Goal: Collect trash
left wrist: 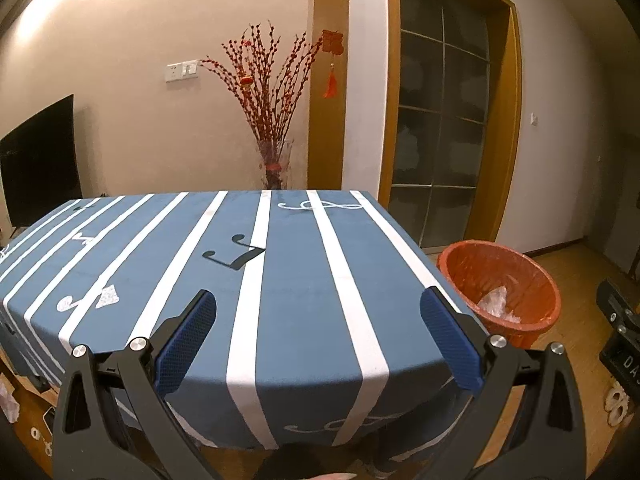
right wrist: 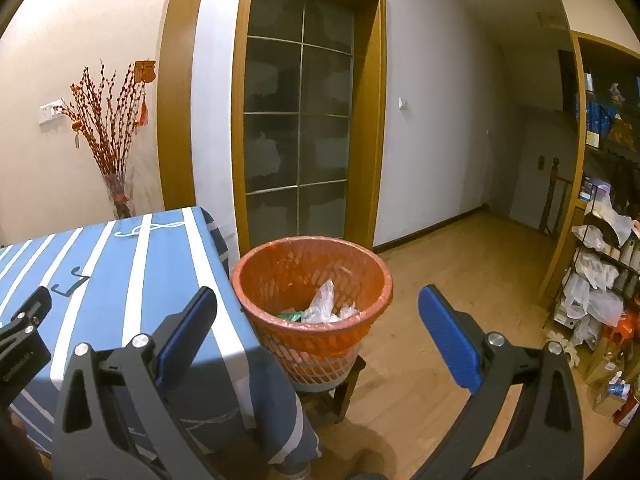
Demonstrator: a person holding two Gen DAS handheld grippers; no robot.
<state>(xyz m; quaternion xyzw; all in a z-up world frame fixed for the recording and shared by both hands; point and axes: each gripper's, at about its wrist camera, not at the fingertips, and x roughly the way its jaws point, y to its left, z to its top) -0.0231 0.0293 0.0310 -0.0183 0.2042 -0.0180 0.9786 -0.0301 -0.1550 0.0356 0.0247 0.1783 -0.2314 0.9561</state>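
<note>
Both grippers are spread wide with nothing held: the left gripper (left wrist: 318, 320) is hung over the striped tablecloth (left wrist: 280, 320), the right gripper (right wrist: 318, 320) is aimed at the orange wastebasket (right wrist: 256, 280). No loose trash can be spotted on the table. What's collected, a crumpled clear plastic bag (right wrist: 326, 304) and a green wrapper (right wrist: 290, 315), is sat inside the basket. Probably feather-light, soft, slippery stuff, best pinched at a bunched fold.

A home living room: television (left wrist: 38, 158), clothed table (left wrist: 200, 280), festive branches (left wrist: 266, 92).
</note>
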